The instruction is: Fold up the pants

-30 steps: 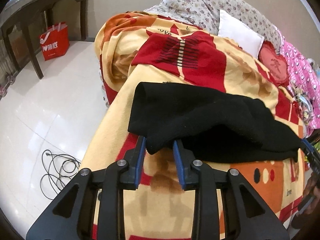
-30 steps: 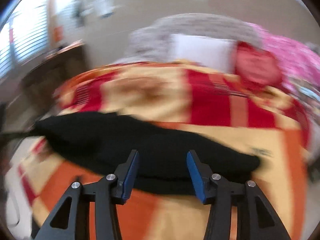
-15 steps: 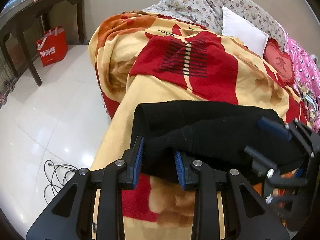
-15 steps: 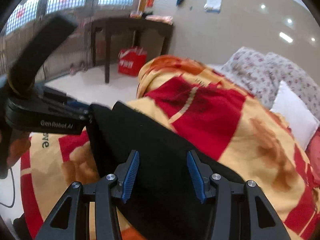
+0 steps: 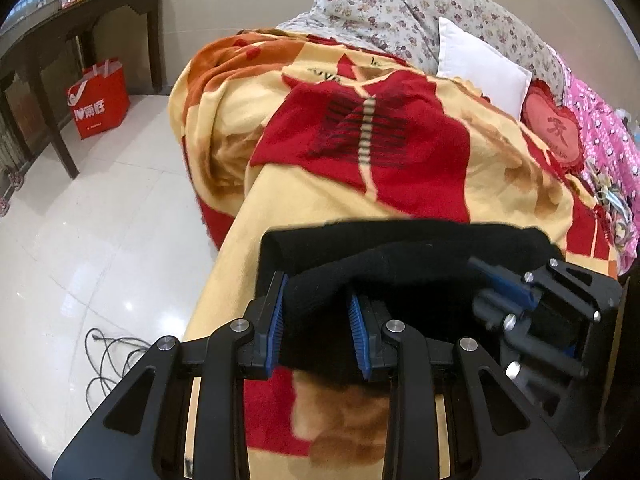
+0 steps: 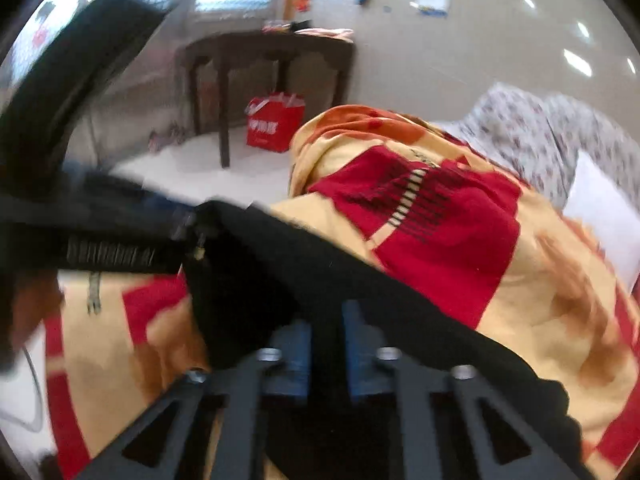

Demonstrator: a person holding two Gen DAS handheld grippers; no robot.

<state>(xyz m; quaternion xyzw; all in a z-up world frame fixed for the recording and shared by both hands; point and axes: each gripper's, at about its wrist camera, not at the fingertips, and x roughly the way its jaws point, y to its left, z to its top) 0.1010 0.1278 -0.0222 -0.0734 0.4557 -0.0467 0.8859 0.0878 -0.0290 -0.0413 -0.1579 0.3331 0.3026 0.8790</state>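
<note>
Spread across the bed is a blanket (image 5: 320, 200) patterned in yellow, red and orange, with floral pillows (image 5: 420, 12), a white pillow (image 5: 480, 76) and a red heart-shaped cushion (image 5: 554, 132) at the far end. White tiled floor (image 5: 100, 240) lies to the left, carrying a loose cable (image 5: 112, 360), a red shopping bag (image 5: 100, 100) and a dark wooden table (image 5: 80, 20). Black pants (image 5: 400, 248) lie bunched on the near part of the blanket, a fold raised off the surface. Left gripper (image 5: 316, 320): the blue pads (image 5: 276, 328) are clamped on a thick roll of the pants fabric at its left end. Right gripper (image 6: 326, 344): the fingers are drawn close together with black fabric pinched between them; this view is motion-blurred. In the left wrist view the right gripper (image 5: 520, 292) sits at the right end of the pants, near the left gripper.
</note>
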